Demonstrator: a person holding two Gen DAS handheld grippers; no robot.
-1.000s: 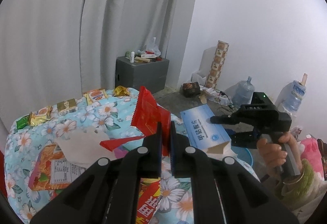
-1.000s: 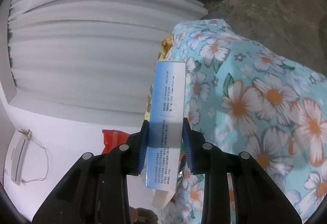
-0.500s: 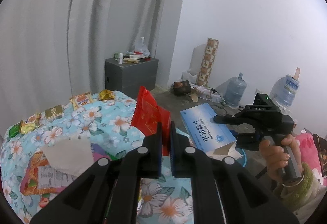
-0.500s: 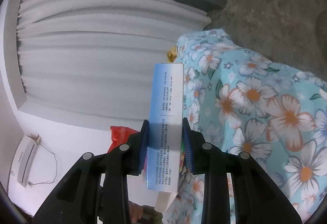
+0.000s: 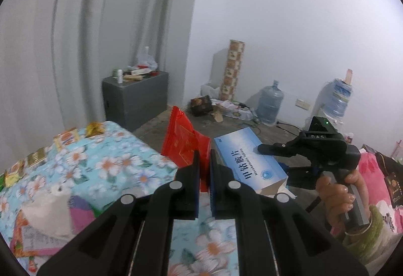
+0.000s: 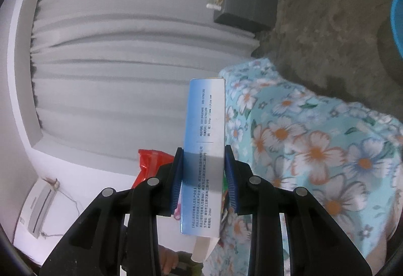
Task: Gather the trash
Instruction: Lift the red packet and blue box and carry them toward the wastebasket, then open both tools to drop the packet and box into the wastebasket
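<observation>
Left gripper (image 5: 203, 162) clamps red wrapper (image 5: 185, 142), right gripper (image 6: 203, 165) clamps blue medicine box (image 6: 205, 140), both held up past the floral bed (image 5: 105, 162) edge; box flap open, contents unseen.

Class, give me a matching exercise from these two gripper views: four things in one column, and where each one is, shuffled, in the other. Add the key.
Things
1. red wrapper
2. blue-and-white box
3. crumpled tissue
4. grey cabinet

Places
A. on the bare floor by the curtain
B. between the jaws of the right gripper
C. lying on the floral cloth
D. pinched in the left gripper

Pairs: 1-D, 2-B, 3-C, 4-A
</observation>
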